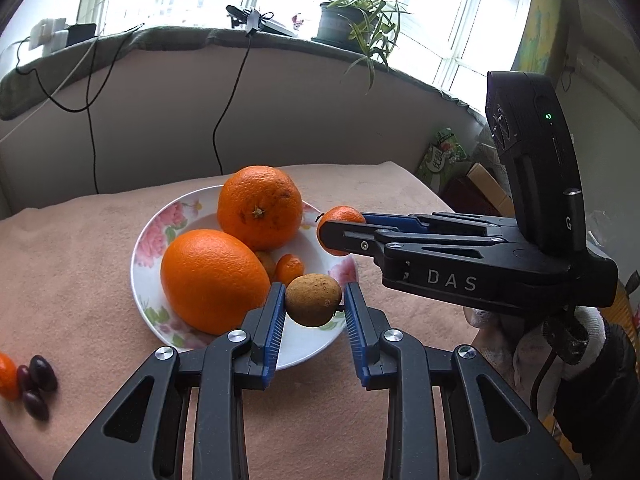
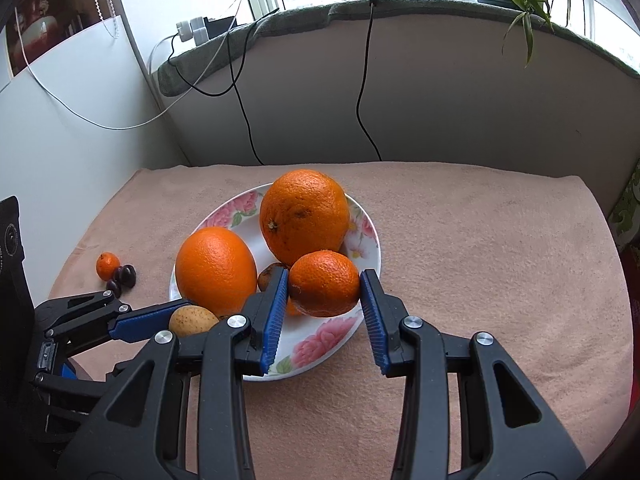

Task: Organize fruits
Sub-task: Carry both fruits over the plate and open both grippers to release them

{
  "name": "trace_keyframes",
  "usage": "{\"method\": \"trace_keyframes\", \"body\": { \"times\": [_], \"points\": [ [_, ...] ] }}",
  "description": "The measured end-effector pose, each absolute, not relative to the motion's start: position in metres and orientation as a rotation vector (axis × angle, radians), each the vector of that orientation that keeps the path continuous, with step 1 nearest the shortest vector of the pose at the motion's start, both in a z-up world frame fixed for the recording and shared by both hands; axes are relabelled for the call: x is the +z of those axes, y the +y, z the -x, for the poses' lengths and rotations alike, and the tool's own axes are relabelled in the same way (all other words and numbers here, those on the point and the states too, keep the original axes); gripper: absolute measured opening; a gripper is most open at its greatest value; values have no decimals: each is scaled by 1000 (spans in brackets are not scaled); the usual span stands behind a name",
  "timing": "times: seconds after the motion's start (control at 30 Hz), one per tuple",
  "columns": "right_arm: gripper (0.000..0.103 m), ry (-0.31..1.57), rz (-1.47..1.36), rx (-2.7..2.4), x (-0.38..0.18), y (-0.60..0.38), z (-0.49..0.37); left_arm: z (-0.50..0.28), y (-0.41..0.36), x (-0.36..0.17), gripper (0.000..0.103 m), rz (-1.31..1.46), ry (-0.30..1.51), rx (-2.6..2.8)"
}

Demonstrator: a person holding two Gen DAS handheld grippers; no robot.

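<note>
Blue-padded left gripper (image 1: 314,306) clamps a small round brown longan-like fruit (image 1: 313,300) over the near rim of the white floral plate (image 1: 148,236); right gripper (image 2: 325,294) pinches a small orange mandarin (image 2: 324,283) over the same plate. Risk: both releasing at once, so fruits roll off the crowded plate, knocked by two big oranges (image 1: 214,280), onto the pink cloth (image 1: 80,280).

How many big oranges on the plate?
2: one orange at the plate's far side, another orange on its left side. Smaller fruit sits between them; more could be hidden.
</note>
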State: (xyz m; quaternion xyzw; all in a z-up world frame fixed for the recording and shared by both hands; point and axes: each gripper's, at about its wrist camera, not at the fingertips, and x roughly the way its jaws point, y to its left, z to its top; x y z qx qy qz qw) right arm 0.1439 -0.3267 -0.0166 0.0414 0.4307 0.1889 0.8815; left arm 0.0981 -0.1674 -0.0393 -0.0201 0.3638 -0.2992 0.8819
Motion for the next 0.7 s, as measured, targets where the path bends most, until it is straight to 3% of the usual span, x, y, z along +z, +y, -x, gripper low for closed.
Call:
{"method": "trace_keyframes", "body": {
  "times": [0.7],
  "points": [
    [39, 908, -105, 423, -24, -328, -154, -105, -182, -47, 31, -4, 765, -595]
  ]
}}
